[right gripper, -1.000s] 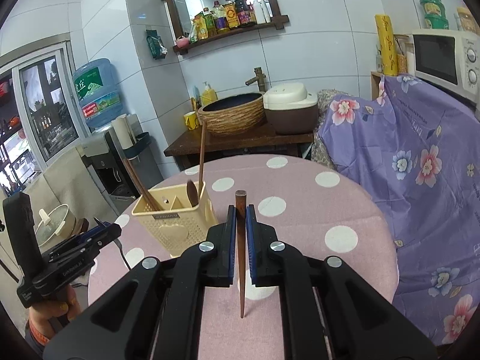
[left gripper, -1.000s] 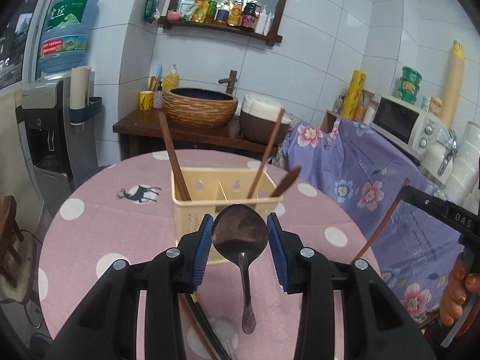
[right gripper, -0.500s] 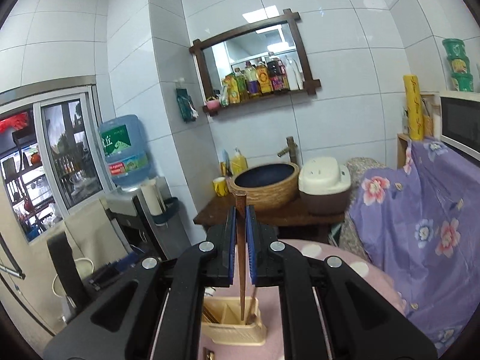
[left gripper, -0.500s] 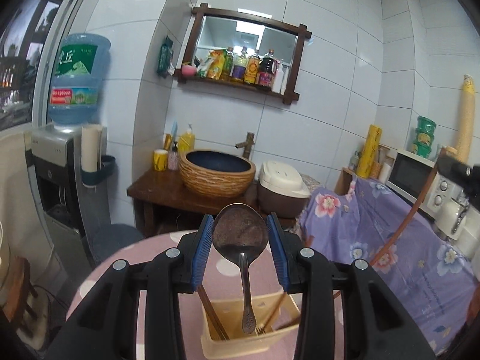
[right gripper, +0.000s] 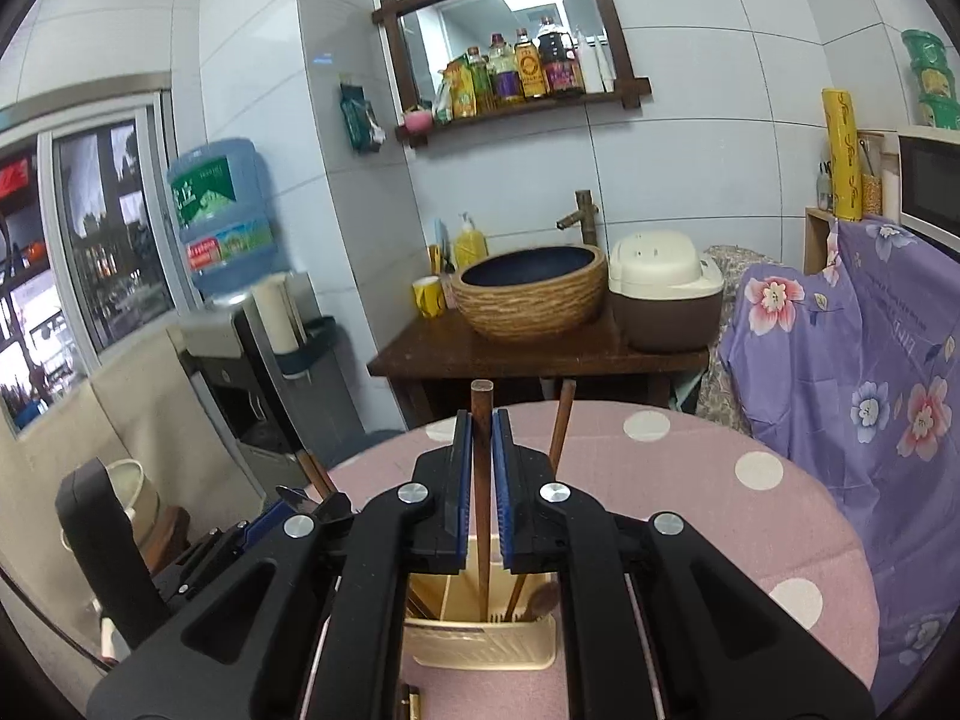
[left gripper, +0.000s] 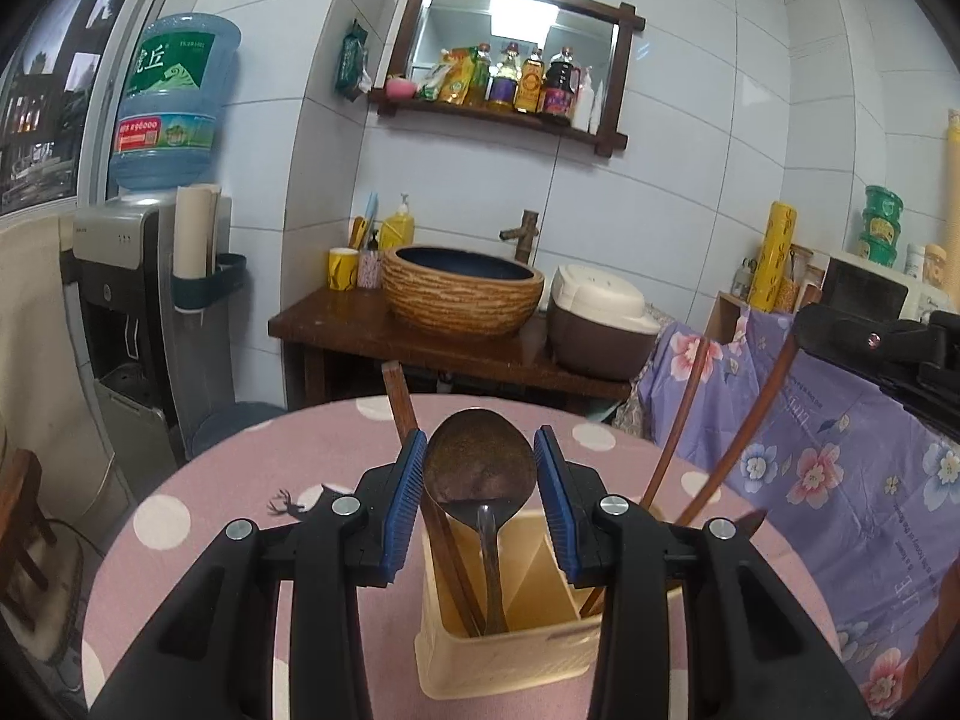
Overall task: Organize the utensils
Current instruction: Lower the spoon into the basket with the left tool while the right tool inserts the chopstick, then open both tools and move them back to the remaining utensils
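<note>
While 1 second ago both tools hung beside the holder, the left hand-held gripper (left gripper: 478, 495) now holds the spoon (left gripper: 480, 474) by its bowl above the cream utensil holder (left gripper: 510, 642) on the pink dotted surface (left gripper: 198, 516), handle pointing down into a compartment, long axis near vertical. To its right, the right hand-held gripper (right gripper: 478, 492) pinches 1 upright wooden chopstick (right gripper: 482, 480), tip already inside the holder. Release looks next.
</note>
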